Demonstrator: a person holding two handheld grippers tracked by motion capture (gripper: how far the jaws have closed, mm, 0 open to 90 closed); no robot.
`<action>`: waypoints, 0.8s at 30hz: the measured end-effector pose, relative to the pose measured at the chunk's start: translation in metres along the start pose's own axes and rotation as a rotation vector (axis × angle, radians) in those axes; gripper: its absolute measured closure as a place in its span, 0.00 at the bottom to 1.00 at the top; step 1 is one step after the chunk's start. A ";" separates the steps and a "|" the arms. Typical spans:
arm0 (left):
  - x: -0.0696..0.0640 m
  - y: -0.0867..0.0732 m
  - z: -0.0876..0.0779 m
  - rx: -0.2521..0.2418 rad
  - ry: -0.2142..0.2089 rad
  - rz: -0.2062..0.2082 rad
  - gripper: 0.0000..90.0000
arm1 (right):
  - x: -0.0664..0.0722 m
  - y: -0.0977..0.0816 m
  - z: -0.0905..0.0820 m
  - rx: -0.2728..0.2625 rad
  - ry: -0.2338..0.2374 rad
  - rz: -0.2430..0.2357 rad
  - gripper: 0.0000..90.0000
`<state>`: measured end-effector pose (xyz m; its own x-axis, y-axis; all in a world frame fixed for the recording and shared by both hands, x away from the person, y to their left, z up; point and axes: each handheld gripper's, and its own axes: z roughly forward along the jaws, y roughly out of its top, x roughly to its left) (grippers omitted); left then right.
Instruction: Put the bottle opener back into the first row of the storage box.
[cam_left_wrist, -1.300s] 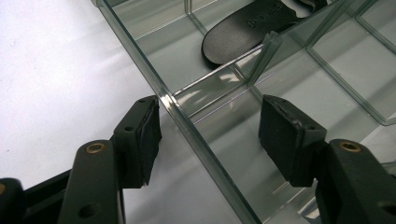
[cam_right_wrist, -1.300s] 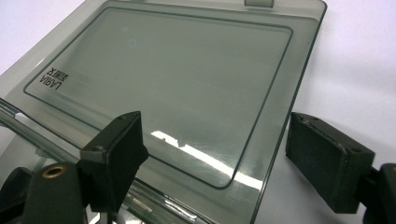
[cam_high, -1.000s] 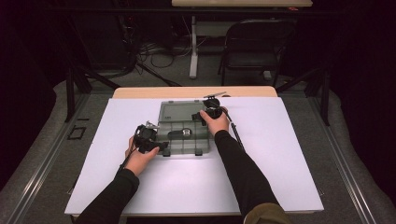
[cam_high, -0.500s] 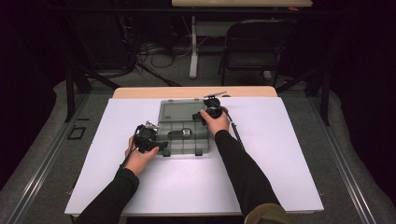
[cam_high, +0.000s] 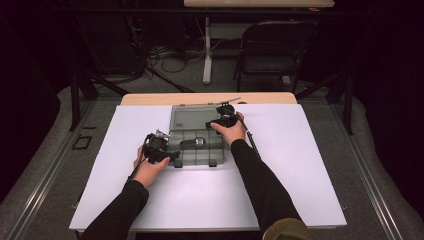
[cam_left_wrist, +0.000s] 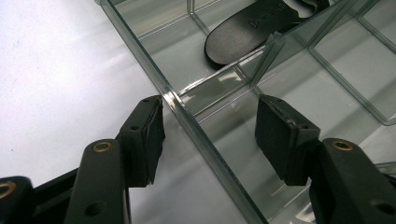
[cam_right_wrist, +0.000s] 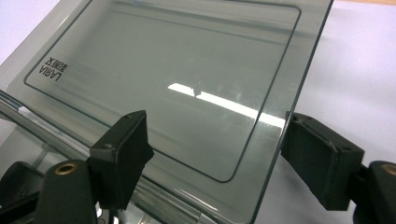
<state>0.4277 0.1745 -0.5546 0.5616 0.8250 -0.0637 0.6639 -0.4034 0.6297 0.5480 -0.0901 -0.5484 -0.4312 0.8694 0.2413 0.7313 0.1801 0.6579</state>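
Both grippers at clear box, neither clamped.
Left gripper (cam_left_wrist: 209, 140) straddles box (cam_left_wrist: 205, 140) wall, released; right gripper (cam_right_wrist: 215, 161) straddles lid (cam_right_wrist: 177, 84) edge, released.

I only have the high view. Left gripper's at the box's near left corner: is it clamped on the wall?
Observer: Not clamped. In the left gripper view the left gripper straddles the clear side wall of the compartment box; one pad sits right at the wall, the other stands clear of it.
Operator: Anything in the compartments near it?
Observer: A flat black oval piece lies in the compartment beyond the jaws.
Operator: And the right one, on the lid?
Observer: The right gripper has the open lid edge between its jaws, with a gap at the outer pad. The lid bears the print LARIA.
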 end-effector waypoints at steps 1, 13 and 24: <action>0.000 0.000 0.000 0.000 -0.001 0.000 0.48 | -0.001 0.000 0.000 -0.003 0.001 -0.011 0.26; 0.003 0.000 -0.001 0.004 -0.002 0.002 0.53 | -0.005 0.004 -0.012 -0.039 -0.004 -0.046 0.47; 0.004 0.000 -0.002 0.000 0.000 -0.004 0.57 | -0.010 0.006 -0.022 -0.067 0.000 -0.059 0.63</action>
<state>0.4292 0.1786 -0.5537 0.5591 0.8264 -0.0666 0.6663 -0.4001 0.6293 0.5454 -0.1080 -0.5314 -0.4724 0.8581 0.2011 0.6676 0.1994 0.7174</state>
